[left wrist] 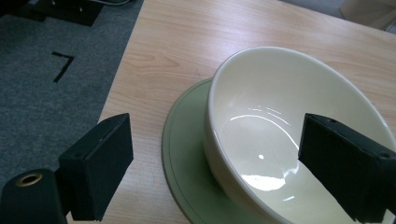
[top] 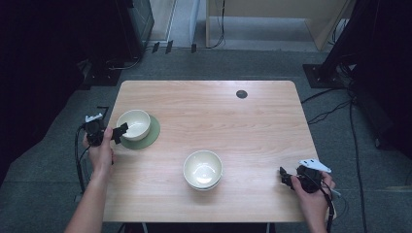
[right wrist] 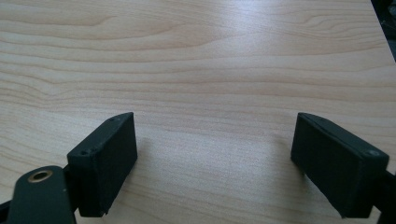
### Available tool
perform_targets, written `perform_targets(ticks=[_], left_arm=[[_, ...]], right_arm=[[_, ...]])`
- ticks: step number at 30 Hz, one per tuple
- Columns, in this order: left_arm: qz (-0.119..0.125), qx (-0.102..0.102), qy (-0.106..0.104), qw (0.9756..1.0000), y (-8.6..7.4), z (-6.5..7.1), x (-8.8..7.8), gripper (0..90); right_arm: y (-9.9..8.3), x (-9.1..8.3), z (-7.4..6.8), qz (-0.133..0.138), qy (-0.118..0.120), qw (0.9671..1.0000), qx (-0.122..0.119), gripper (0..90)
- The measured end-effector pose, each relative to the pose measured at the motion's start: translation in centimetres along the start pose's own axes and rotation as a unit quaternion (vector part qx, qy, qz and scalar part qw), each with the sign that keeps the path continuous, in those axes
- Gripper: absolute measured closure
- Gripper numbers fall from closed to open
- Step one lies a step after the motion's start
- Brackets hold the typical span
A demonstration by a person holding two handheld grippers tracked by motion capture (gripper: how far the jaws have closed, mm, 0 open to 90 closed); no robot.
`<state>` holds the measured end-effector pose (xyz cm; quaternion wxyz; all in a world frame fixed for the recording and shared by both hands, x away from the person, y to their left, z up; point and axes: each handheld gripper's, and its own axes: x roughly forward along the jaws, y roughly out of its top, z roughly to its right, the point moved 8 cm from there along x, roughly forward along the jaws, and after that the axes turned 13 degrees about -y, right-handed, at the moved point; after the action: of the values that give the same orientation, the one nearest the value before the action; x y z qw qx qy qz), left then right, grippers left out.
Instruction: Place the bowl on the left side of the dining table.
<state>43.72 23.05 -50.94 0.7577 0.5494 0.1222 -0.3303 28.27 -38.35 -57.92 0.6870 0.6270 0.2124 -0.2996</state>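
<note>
A second cream bowl (top: 203,169) (mid-table) sits near a dark grommet (top: 241,94).

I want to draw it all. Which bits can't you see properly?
- Plate: its far side hides under the bowl in the left gripper view.
- That bowl's near rim runs off the bottom edge, and a jaw of the left tool covers part of it.
- Dark dot on the table: too small to identify in the high view.
</note>
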Motion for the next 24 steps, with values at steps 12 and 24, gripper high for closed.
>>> perform_targets(ticks=[12, 24], left_arm=[[0.010, 0.014, -0.011, 0.9998, -1.7, 0.3, -1.7, 9.7], [0.022, 0.021, -0.015, 0.9994, -3.3, 0.1, -3.1, 9.7]], right_arm=[[0.0, 0.0, 0.0, 0.000, 0.000, 1.0000, 0.000, 14.0], [0.0, 0.0, 0.0, 0.000, 0.000, 1.0000, 0.000, 14.0]])
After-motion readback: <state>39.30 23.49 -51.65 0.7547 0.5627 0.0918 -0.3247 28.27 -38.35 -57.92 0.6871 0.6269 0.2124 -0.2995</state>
